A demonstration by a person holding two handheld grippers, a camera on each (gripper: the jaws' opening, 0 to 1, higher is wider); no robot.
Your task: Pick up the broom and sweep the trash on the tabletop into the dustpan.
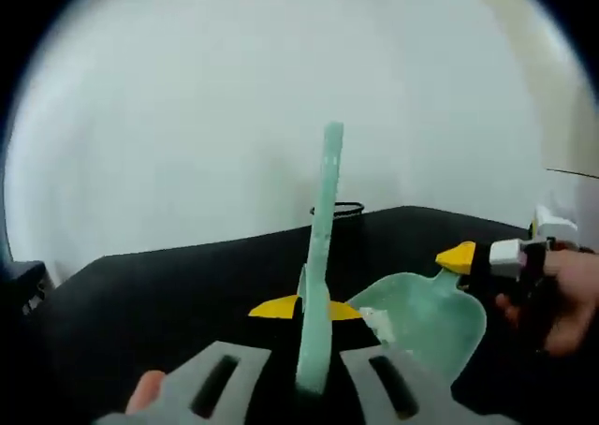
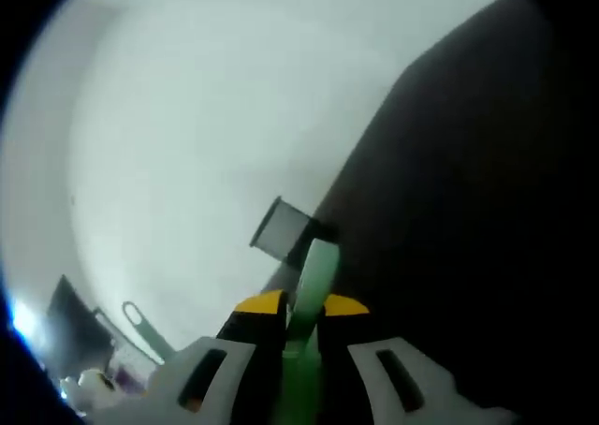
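In the left gripper view, the left hand-held gripper point(image 1: 313, 305), with grey jaws tipped in yellow, is pinching a long, flat, pale-green plastic handle point(image 1: 322, 247) that rises upright past a black matte surface point(image 1: 168, 275). This is most likely the broom's handle, though no bristles can be seen. Just right of that handle lies the pale-green plastic dustpan point(image 1: 426, 313), a smooth scoop with a raised rim, and a small white scrap point(image 1: 377, 320) sits at its near edge. At the dustpan's narrow far end the right hand-held gripper point(image 1: 460, 256) closes on it, a hand point(image 1: 562, 299) behind it.

In the right gripper view, the right hand-held gripper point(image 2: 301, 305) is pressed onto a thin green plastic strip point(image 2: 313, 285), probably the dustpan's handle. Beyond that strip a small grey box point(image 2: 281, 228) stands at the edge of the surface.

The smooth plastic looks slippery: the slim handle could twist between the jaws during a sweep. If the dustpan's lip lifts off the surface, trash would slide underneath.
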